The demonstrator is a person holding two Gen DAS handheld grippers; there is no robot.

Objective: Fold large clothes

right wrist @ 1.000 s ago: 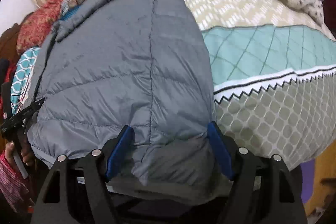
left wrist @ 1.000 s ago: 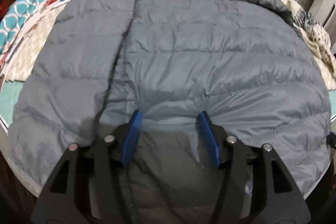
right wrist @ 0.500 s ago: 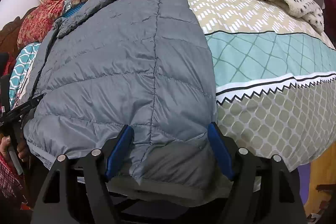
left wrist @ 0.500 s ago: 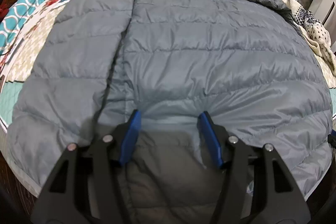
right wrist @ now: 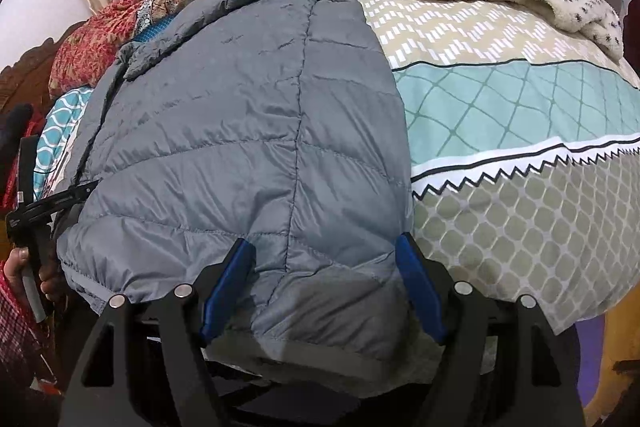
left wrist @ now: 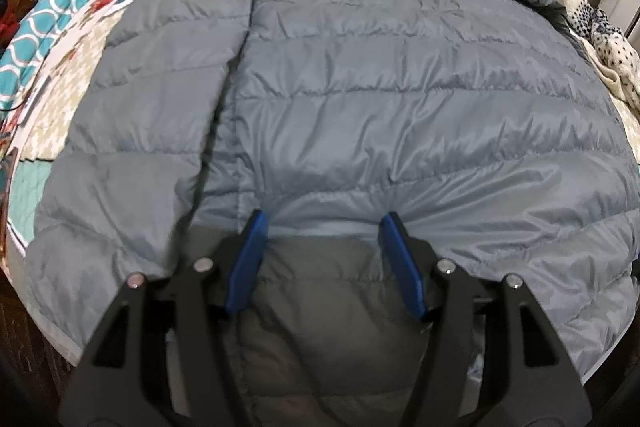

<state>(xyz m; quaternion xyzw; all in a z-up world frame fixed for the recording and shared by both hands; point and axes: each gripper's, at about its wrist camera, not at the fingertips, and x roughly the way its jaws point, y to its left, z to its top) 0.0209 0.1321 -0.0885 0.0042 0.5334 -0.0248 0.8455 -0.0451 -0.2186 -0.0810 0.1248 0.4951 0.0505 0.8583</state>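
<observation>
Along the bed's [right wrist: 520, 115] near edge, your left gripper [left wrist: 324, 227] and right gripper [right wrist: 324, 251] straddle the grey quilted puffer jacket's [left wrist: 360, 87] hem, jaws open and unpinched, seemingly poised to lift it for folding.

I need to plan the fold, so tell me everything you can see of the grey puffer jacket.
The grey puffer jacket is quilted in horizontal channels of thin, slightly shiny fabric. It lies spread flat on the patterned bedspread, collar or hood bunched at the far end, a front seam running lengthwise. Its near hem hangs over the bed edge, and there the left tool and right tool each straddle it.
</observation>
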